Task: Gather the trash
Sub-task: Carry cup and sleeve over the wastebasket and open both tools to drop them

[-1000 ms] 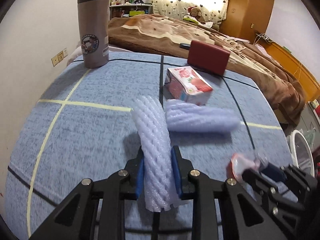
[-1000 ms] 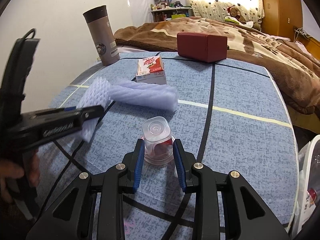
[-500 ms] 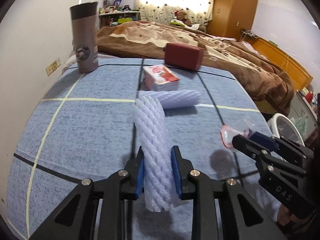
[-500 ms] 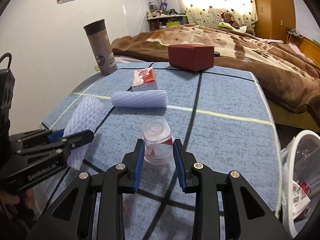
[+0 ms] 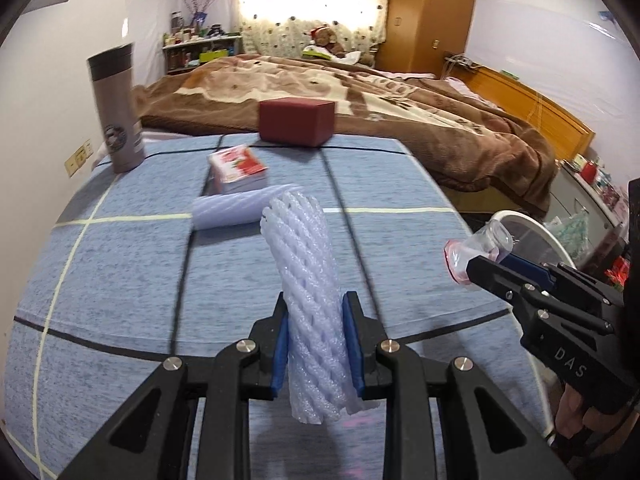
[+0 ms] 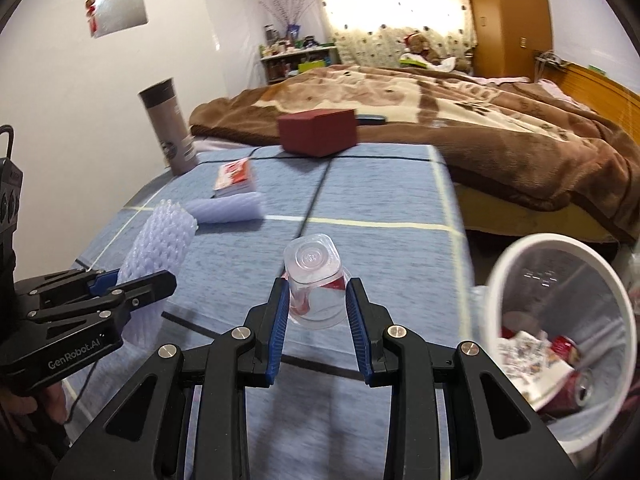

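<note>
light: bright backlit curtain (image 5: 308, 4), glare | blur: table (image 6: 380, 208) edges smeared | distortion: fisheye, dark corners

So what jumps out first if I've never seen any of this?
Two black claws, each clamped on trash: the left claw pinches a white foam net sleeve, the right claw a clear plastic cup. Both hang above a blue table, with a white bin at its right edge.

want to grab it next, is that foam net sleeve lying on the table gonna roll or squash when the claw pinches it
The foam net sleeve lies on its side as a tube, so a nudge could roll it. It is probably soft and light: the matching held sleeve looks pinched narrower between the left claw pads. Its ribbed mesh should limit slipping.
</note>
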`<state>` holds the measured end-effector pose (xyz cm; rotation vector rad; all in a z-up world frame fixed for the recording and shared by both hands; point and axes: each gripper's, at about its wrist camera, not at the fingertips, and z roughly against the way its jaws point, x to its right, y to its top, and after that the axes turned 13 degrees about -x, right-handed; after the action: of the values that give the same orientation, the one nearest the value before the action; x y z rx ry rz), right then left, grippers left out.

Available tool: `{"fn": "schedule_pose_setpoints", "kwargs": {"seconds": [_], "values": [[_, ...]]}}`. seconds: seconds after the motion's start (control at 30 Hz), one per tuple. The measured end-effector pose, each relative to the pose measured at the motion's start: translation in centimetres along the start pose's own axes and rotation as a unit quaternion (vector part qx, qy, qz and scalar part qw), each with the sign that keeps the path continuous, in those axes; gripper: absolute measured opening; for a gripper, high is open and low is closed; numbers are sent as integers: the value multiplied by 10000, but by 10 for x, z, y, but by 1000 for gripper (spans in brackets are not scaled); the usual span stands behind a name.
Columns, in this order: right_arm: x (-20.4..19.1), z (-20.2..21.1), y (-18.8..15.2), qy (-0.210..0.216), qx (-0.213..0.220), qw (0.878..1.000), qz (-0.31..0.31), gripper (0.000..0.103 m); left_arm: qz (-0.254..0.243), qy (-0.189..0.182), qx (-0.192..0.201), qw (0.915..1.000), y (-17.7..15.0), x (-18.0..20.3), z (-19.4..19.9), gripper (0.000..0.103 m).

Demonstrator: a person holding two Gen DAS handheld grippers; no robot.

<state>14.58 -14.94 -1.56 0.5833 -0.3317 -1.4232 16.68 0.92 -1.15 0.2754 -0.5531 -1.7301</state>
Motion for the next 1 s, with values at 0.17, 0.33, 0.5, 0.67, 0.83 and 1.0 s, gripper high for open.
{"fn": "schedule_pose_setpoints", "kwargs": {"seconds": [0.17, 0.33, 0.5, 0.67, 0.83, 1.0], "values": [[26, 14, -7, -169, 111, 9995, -222, 30, -210, -136, 47, 9997, 3, 32, 1, 27], [48, 23, -13, -318, 170, 9985, -419, 30, -473, -272, 46, 9985, 7, 63, -1, 27], [70, 33, -20, -478, 219, 9968, -598, 30, -684, -420, 69, 9967, 14, 92, -4, 27], [94, 41, -28, -637, 251, 9945, -791, 30, -916, -576, 28, 9941, 18, 123, -8, 27], [115, 46, -34, -793, 238, 9920, -954, 30, -1131, -697, 2, 9911, 22, 152, -13, 27], [136, 46, -38, -890, 194, 9887, -1195, 31, -1331, -813, -54, 9877, 26, 179, -20, 27]]}}
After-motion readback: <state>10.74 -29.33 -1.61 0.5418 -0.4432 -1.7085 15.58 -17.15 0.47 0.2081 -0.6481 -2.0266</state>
